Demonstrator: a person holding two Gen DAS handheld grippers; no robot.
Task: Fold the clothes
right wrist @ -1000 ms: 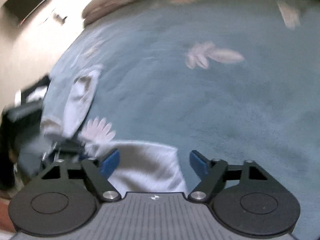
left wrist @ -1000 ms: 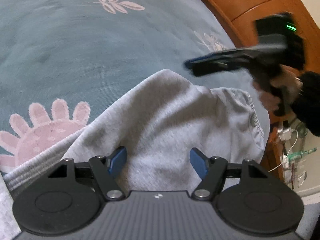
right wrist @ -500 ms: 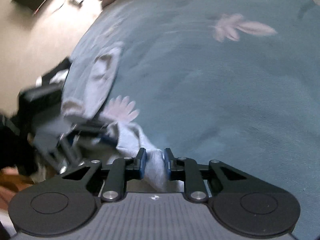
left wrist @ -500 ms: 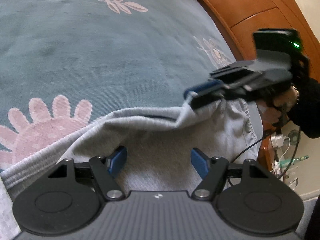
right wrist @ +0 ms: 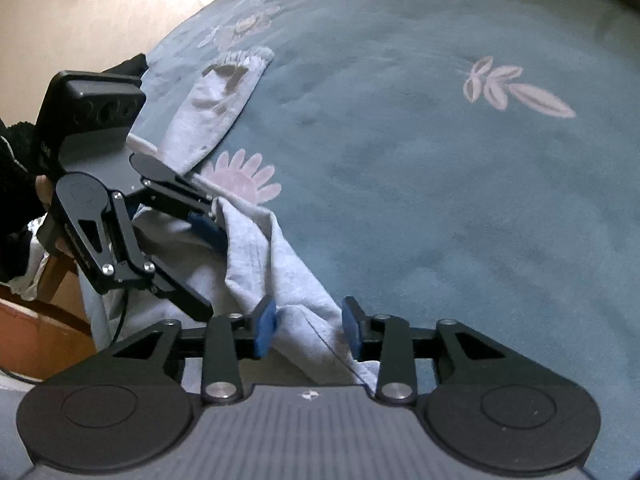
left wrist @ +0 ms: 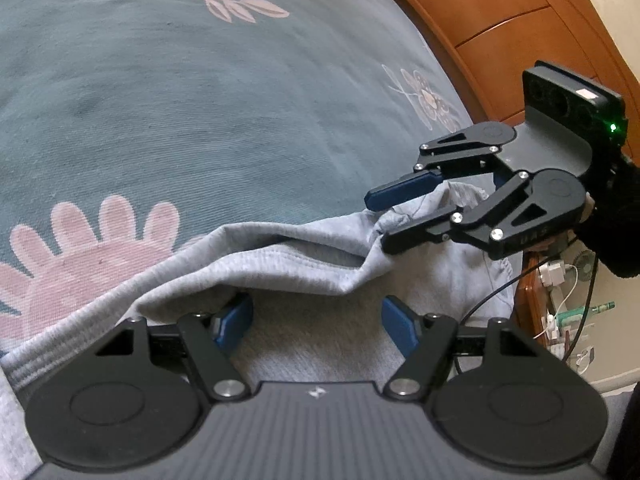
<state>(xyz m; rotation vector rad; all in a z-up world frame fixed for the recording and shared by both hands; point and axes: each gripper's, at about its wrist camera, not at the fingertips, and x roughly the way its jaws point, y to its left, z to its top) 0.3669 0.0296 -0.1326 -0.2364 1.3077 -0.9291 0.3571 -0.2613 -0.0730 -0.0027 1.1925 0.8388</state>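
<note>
Both claws at the grey garment (left wrist: 304, 272) on the teal bedspread (left wrist: 200, 120).
My left gripper (left wrist: 316, 320) stands wide, pads clear of the fabric under them; my right gripper (right wrist: 308, 328) is opening, a fold between its pads, neither pressing.

- The grey garment (left wrist: 320, 272) ran off the left-wrist view's lower left edge.
- The left gripper (left wrist: 316, 320) hid cloth beneath its body.
- Small clutter (left wrist: 568, 320) beside the wooden furniture (left wrist: 500, 20), perhaps chargers, was too small to tell.
</note>
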